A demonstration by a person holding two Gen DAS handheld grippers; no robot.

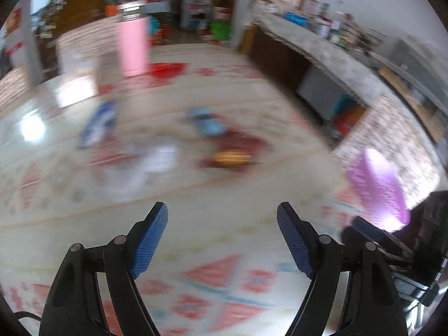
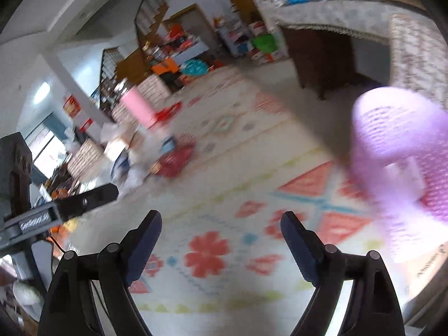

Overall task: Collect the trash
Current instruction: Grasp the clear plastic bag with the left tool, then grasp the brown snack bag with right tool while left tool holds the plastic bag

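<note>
Both views are motion-blurred, so fine detail is lost. Your left hand-held gripper hangs above a cream floor mat with a red, blue and green geometric and flower pattern. Its two blue-padded fingers are spread wide apart with nothing between them.

The trash lies in a loose cluster on the mat, well ahead of that gripper. In the left wrist view you can make out a dark red wrapper with a yellow-orange patch, a pale blue crumpled piece just behind it, a whitish crumpled piece to its left, and a blue-and-white striped packet further left. Whether these pieces touch each other cannot be told through the blur.

A tall pink cylindrical container stands upright beyond the cluster. A purple perforated plastic basket sits at the right edge of the mat, near a brick-patterned wall.

Your right hand-held gripper also hovers over the mat, its dark fingers wide apart and holding nothing. In the right wrist view the purple basket is close on the right, and the red wrapper and its neighbours lie far ahead to the left. The pink container stands behind them.
</note>
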